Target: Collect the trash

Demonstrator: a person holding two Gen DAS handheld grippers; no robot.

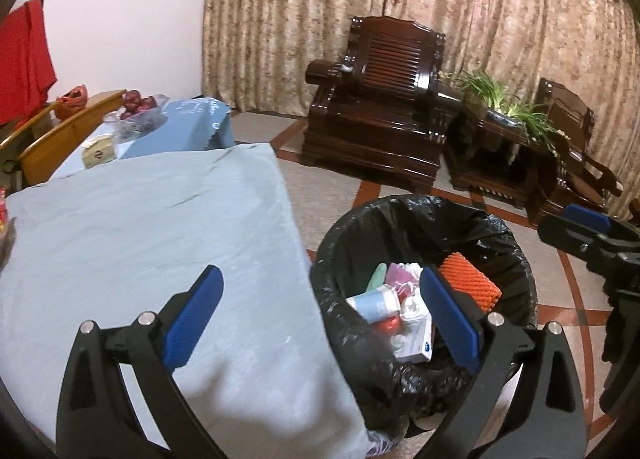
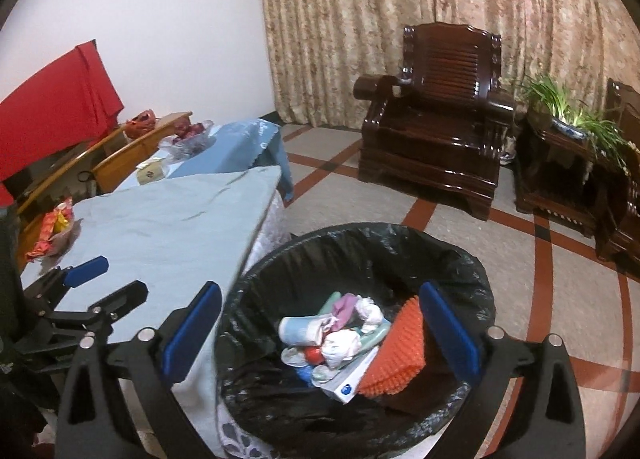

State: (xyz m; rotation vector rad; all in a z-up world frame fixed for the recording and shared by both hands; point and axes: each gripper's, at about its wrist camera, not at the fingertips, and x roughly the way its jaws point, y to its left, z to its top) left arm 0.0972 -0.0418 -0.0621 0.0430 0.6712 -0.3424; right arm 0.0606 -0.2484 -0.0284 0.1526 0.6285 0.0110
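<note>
A bin lined with a black bag [image 1: 420, 207] [image 2: 360, 231] stands on the floor beside the table's corner. Inside lie an orange spiked mat [image 1: 468, 279] [image 2: 400, 347], a pale blue cup [image 1: 372, 303] [image 2: 300, 329], crumpled tissue [image 2: 340, 343] and a white box [image 1: 416, 343]. My left gripper [image 1: 320, 279] [image 2: 120, 277] is open and empty, straddling the table edge and the bin's left rim. My right gripper [image 2: 320, 291] [image 1: 584, 227] hangs open over the bin, holding nothing. Colourful wrappers [image 2: 52, 231] lie on the table's far left side.
The table wears a light blue cloth [image 1: 140, 227] [image 2: 160, 227]. Behind it are wooden chairs [image 1: 60, 147], a fruit bowl [image 1: 140, 107] and a red cloth [image 2: 52, 99]. A dark wooden armchair [image 2: 432, 131], a potted plant [image 2: 568, 115] and curtains stand across the tiled floor.
</note>
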